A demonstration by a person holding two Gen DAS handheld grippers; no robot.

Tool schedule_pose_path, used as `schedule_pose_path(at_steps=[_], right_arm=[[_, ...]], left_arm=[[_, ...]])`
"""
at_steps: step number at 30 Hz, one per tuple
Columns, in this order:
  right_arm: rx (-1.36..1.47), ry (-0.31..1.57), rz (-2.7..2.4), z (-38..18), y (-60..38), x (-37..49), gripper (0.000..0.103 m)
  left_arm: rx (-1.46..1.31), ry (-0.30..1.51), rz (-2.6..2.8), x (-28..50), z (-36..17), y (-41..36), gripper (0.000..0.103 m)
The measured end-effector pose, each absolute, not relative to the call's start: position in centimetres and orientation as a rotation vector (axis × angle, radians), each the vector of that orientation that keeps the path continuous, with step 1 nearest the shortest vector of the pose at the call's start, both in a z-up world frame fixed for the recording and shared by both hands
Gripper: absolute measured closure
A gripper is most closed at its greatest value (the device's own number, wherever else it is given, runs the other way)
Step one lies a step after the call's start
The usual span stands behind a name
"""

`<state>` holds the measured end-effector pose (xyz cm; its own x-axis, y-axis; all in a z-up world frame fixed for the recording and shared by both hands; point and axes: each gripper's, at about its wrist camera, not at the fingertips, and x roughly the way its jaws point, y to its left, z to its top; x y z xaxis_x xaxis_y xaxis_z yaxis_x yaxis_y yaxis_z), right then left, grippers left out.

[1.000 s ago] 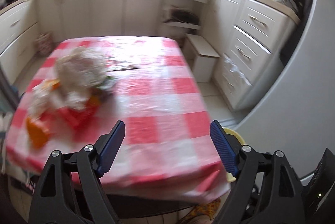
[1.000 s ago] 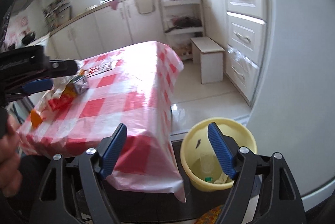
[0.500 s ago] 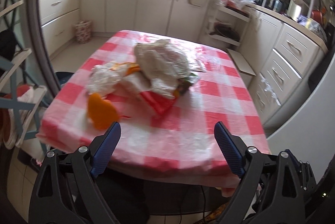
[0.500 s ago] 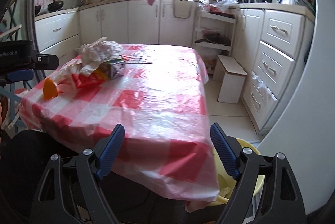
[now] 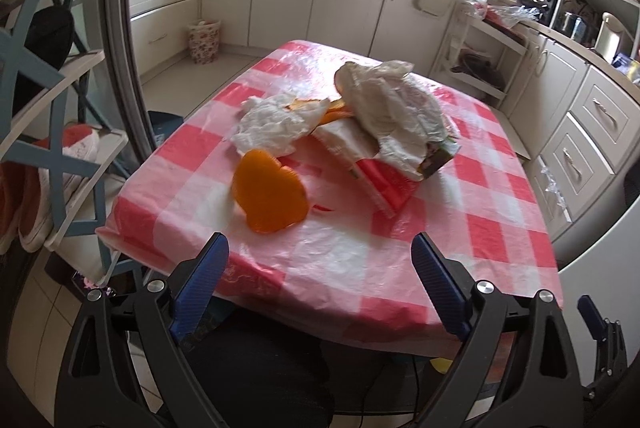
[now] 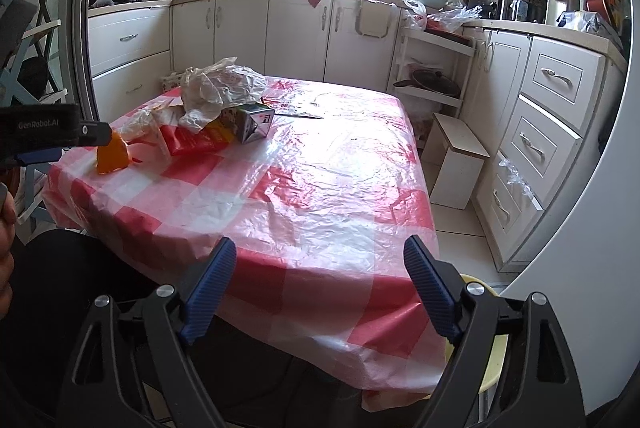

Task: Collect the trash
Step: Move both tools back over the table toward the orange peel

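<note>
The trash sits heaped toward the far left part of the table (image 5: 460, 252), which is draped in a red-and-white checked plastic cloth: a curled orange peel piece (image 5: 270, 198) lies nearest the left gripper (image 5: 320, 286), behind it a crumpled white tissue (image 5: 276, 122), a flat red-and-white paper packet (image 5: 372, 172), a small printed drink carton (image 6: 250, 122) and a crinkled translucent plastic bag (image 5: 394, 112) slumped over the carton and packet. Both grippers are spread wide and carry nothing; the right gripper (image 6: 320, 288) hangs over the near table edge, well apart from the heap, with the rim of a yellow plastic bin (image 6: 486, 372) just showing below it on the floor. The main risk, as I judge it, is the loose, slippery cloth: a gripper closing low on the peel could pinch the film too and drag the whole heap toward the edge. The bag lies over other pieces, so lifting it could tip the carton or scatter the tissue. The peel is curved and may pop out of a shallow pinch. Compared with a second ago, the left gripper's view has swung from the table's right side to face the heap squarely and closer, and the right gripper's view has lifted off the bin, which then lay fully open below it, toward the table.
</note>
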<state>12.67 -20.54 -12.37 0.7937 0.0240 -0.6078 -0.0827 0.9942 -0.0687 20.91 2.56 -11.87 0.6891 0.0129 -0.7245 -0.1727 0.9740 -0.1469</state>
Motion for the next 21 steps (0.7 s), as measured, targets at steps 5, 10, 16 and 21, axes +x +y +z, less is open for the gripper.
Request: schedule_pose_path(at_steps=[5,10,16,21], right_arm=[[-0.08,0.647,0.056,-12.2,-20.6,12.7,0.021],[-0.076,0.634,0.07,-11.8,-20.3,12.6,0.021],[-0.074,0.628,0.092,-11.5,-19.4,12.7,0.021],[-0.074,0.629,0.107,-11.6,-19.0,12.7,0.021]], left_arm=[[-0.212,0.812,0.121,21.0,-12.5,2.9,0.014],[-0.229,0.818,0.146,20.9,-12.8,3.8,0.014],[-0.281,0.816,0.198,20.8,-13.0,5.8,0.014],[-0.323,0.83,0.225,21.2,-13.6,7.2,0.014]])
